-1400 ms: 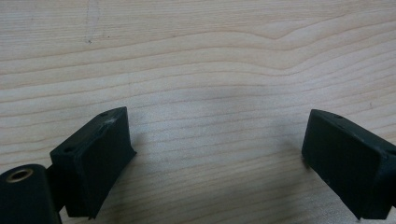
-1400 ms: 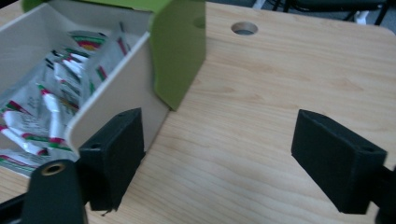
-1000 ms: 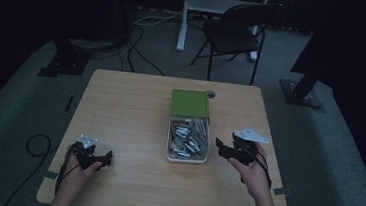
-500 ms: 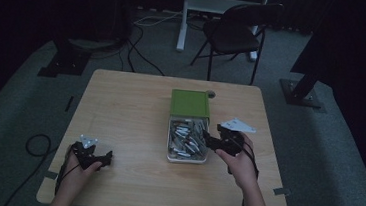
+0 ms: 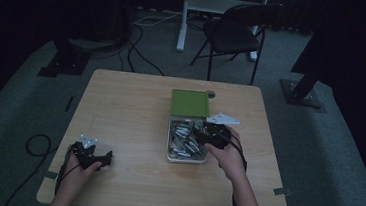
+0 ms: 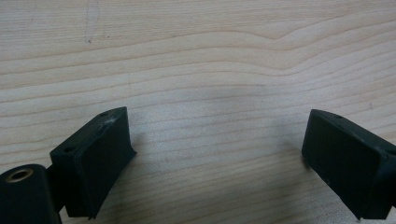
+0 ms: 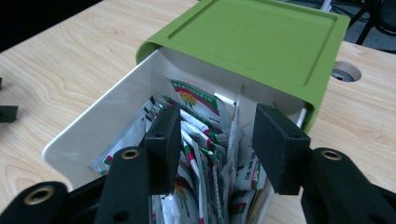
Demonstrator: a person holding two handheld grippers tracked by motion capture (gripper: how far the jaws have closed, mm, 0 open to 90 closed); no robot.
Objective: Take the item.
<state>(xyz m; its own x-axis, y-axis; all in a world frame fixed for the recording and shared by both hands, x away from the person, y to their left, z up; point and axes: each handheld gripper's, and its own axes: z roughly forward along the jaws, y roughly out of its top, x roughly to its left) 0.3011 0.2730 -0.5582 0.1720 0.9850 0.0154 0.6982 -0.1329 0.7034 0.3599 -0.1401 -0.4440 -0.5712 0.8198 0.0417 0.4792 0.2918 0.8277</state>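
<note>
Right tongs (image 7: 212, 149): over the near end of the white box (image 7: 98, 119), jaws part-spread and just been closing; upright packets (image 7: 205, 154) between them, pads not yet pressing.
Left tongs (image 6: 217, 158): jaws spread wide, bare wood between them; resting at the near left of the bench (image 5: 120, 112), well apart from the box.
Box: right of centre on the bench, long side running near to far.
Lid (image 7: 261, 37): green, slid over the far half of the box.
Packets: crowded on edge in the uncovered near half, red and green print.
Hole (image 7: 345, 72): round, in the bench just beyond the lid.
</note>
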